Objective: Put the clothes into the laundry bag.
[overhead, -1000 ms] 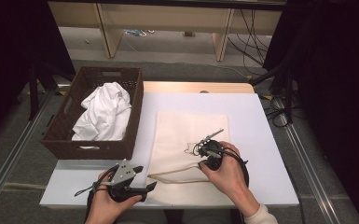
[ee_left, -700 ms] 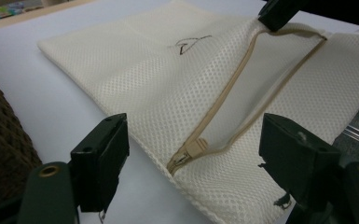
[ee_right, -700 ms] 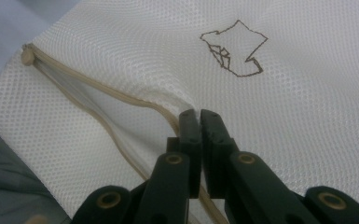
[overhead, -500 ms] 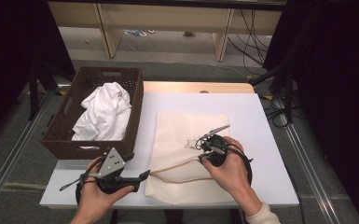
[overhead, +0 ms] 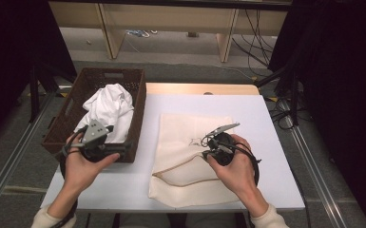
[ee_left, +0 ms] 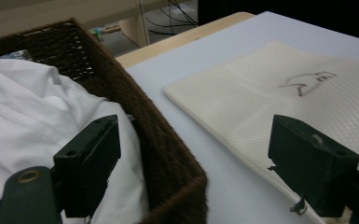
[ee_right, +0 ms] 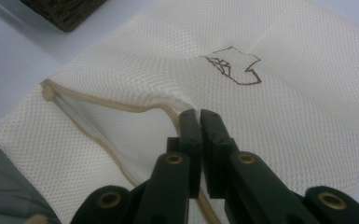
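High view: mesh bag (overhead: 195, 156) lies lengthwise away, right hand-held gripper (overhead: 204, 153) clenched on its opening edge.

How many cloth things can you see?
2. A white cloth sits bunched in the brown basket. A cream mesh bag lies flat on the table. More may be hidden under the white one.

A: What do we have on the bench (overhead: 266, 118)?

B: We see a white top with a wooden strip along its far edge. A brown wicker basket (overhead: 138, 118) sits at our left edge, and a cream mesh bag (overhead: 190, 128) lies flat near the middle.

A: Do we see them touching?

B: No, we see bare white between them.
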The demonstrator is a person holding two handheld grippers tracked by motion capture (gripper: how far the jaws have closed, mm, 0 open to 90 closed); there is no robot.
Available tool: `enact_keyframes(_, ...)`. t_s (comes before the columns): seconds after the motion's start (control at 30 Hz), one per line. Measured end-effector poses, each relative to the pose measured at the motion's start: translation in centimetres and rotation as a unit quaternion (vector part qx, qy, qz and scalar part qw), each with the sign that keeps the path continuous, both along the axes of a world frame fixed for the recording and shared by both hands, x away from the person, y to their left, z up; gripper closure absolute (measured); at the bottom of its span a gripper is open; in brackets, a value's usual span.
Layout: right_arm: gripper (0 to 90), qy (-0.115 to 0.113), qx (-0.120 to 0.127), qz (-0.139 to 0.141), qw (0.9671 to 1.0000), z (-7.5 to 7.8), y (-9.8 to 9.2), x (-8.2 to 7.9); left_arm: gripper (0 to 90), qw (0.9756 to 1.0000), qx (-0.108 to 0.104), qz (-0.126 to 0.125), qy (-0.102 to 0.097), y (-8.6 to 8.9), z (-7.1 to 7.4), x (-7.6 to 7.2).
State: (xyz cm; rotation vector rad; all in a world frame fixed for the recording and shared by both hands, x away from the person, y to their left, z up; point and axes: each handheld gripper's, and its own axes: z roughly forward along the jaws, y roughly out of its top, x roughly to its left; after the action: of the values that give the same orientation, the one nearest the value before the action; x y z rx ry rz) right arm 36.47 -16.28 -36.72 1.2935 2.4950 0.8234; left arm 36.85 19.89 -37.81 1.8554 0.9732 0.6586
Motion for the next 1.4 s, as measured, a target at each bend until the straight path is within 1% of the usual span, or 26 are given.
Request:
enact_keyframes(0.03, 88.8, -0.004, -0.003, 0.005, 1.0000, 0.0, -0.1, 0.1, 16.8, 1.0000, 0.005, 0.005, 0.000, 0.4, 0.2, 0.6)
enact_keyframes(0.07, 88.8, -0.006, -0.002, 0.004, 1.0000, 0.1, -0.1, 0.1, 16.9, 0.9999, -0.003, 0.012, 0.007, 0.7, 0.4, 1.4)
enact_keyframes(0.1, 88.8, -0.014, -0.002, 0.009, 0.9999, 0.0, -0.2, 0.2, 17.1, 0.9998, -0.002, 0.017, 0.008, 0.9, 0.6, 1.9)
enact_keyframes(0.2, 89.0, -0.009, 0.009, -0.001, 0.9999, 0.3, -0.2, 0.1, 17.0, 0.9990, 0.001, 0.041, 0.018, 2.0, 0.9, 4.2)
enact_keyframes(0.23, 89.1, -0.012, 0.007, -0.004, 0.9999, 0.3, -0.2, 0.0, 16.9, 0.9987, 0.002, 0.047, 0.022, 2.2, 1.0, 4.8)
enact_keyframes(0.27, 89.3, -0.014, 0.004, 0.004, 0.9999, 0.4, -0.4, 0.1, 16.8, 0.9980, 0.005, 0.057, 0.026, 2.7, 1.1, 5.7)
enact_keyframes(0.33, 90.0, -0.012, 0.010, -0.001, 0.9999, 0.5, -0.3, 0.1, 16.5, 0.9968, 0.013, 0.069, 0.038, 3.3, 1.3, 6.8)
enact_keyframes(0.4, 90.0, -0.010, 0.014, -0.001, 0.9999, 0.4, -0.4, 0.1, 16.5, 0.9956, 0.008, 0.081, 0.047, 3.9, 1.3, 8.1)
enact_keyframes(0.43, 90.0, -0.013, 0.005, 0.009, 0.9999, 0.4, -0.5, 0.3, 16.5, 0.9949, 0.007, 0.087, 0.051, 4.2, 1.3, 8.6)
enact_keyframes(0.5, 90.0, 0.005, 0.005, -0.002, 1.0000, 0.2, -0.4, 0.2, 16.5, 0.9937, 0.004, 0.097, 0.056, 4.8, 1.2, 9.7)
enact_keyframes(0.53, 90.0, 0.020, 0.004, -0.008, 0.9998, 0.1, -0.3, 0.2, 16.5, 0.9933, 0.000, 0.101, 0.056, 4.9, 1.2, 9.9)
enact_keyframes(0.57, 90.0, 0.016, 0.007, -0.002, 0.9998, 0.0, -0.4, 0.3, 16.5, 0.9931, -0.001, 0.103, 0.057, 5.0, 1.1, 10.1)
enact_keyframes(0.6, 90.0, 0.008, 0.002, 0.002, 1.0000, 0.0, -0.4, 0.4, 16.5, 0.9929, -0.002, 0.103, 0.059, 5.0, 1.1, 10.3)
enact_keyframes(0.7, 90.0, 0.007, 0.004, 0.002, 1.0000, -0.1, -0.3, 0.4, 16.5, 0.9923, 0.000, 0.104, 0.066, 5.0, 0.7, 10.7)
enact_keyframes(0.73, 90.0, 0.005, 0.000, 0.009, 1.0000, -0.1, -0.3, 0.5, 16.6, 0.9921, 0.001, 0.105, 0.070, 5.0, 0.5, 10.9)
enact_keyframes(0.77, 90.0, 0.010, 0.001, 0.003, 0.9999, -0.1, -0.3, 0.4, 16.6, 0.9914, 0.008, 0.107, 0.076, 5.2, 0.3, 11.1)
enact_keyframes(0.8, 90.0, 0.012, -0.002, 0.004, 0.9999, -0.1, -0.3, 0.4, 16.6, 0.9910, 0.022, 0.103, 0.083, 5.4, 0.3, 11.2)
enact_keyframes(0.87, 90.0, 0.009, 0.003, 0.005, 0.9999, -0.1, -0.3, 0.4, 16.3, 0.9895, 0.029, 0.109, 0.091, 5.5, -0.1, 11.7)
enact_keyframes(0.9, 90.0, 0.013, 0.004, 0.000, 0.9999, 0.0, -0.2, 0.4, 16.2, 0.9888, 0.031, 0.111, 0.094, 5.5, -0.3, 11.9)
enact_keyframes(0.97, 90.0, 0.007, 0.009, 0.002, 0.9999, 0.0, -0.2, 0.3, 16.0, 0.9876, 0.036, 0.113, 0.103, 5.5, -0.6, 12.4)
enact_keyframes(1.17, 90.0, 0.004, 0.006, 0.005, 1.0000, 0.0, -0.3, 0.4, 15.4, 0.9825, 0.054, 0.127, 0.125, 5.5, -1.5, 14.0)
enact_keyframes(1.2, 90.0, 0.009, 0.006, -0.001, 0.9999, 0.1, -0.3, 0.3, 15.3, 0.9821, 0.054, 0.127, 0.128, 5.4, -1.8, 14.4)
enact_keyframes(1.27, 90.0, 0.010, 0.006, 0.000, 0.9999, 0.1, -0.3, 0.3, 15.3, 0.9806, 0.052, 0.130, 0.137, 5.4, -2.2, 14.9)
enact_keyframes(1.3, 90.0, 0.012, 0.006, -0.001, 0.9999, 0.1, -0.2, 0.3, 15.2, 0.9813, 0.053, 0.130, 0.132, 5.4, -2.5, 15.2)
enact_keyframes(1.37, 90.0, 0.007, 0.005, 0.005, 0.9999, 0.1, -0.3, 0.3, 15.2, 0.9781, 0.060, 0.137, 0.145, 5.3, -3.0, 15.8)
enact_keyframes(1.4, 90.0, 0.008, 0.002, 0.009, 0.9999, 0.1, -0.4, 0.3, 15.2, 0.9780, 0.057, 0.137, 0.147, 5.2, -3.5, 16.2)
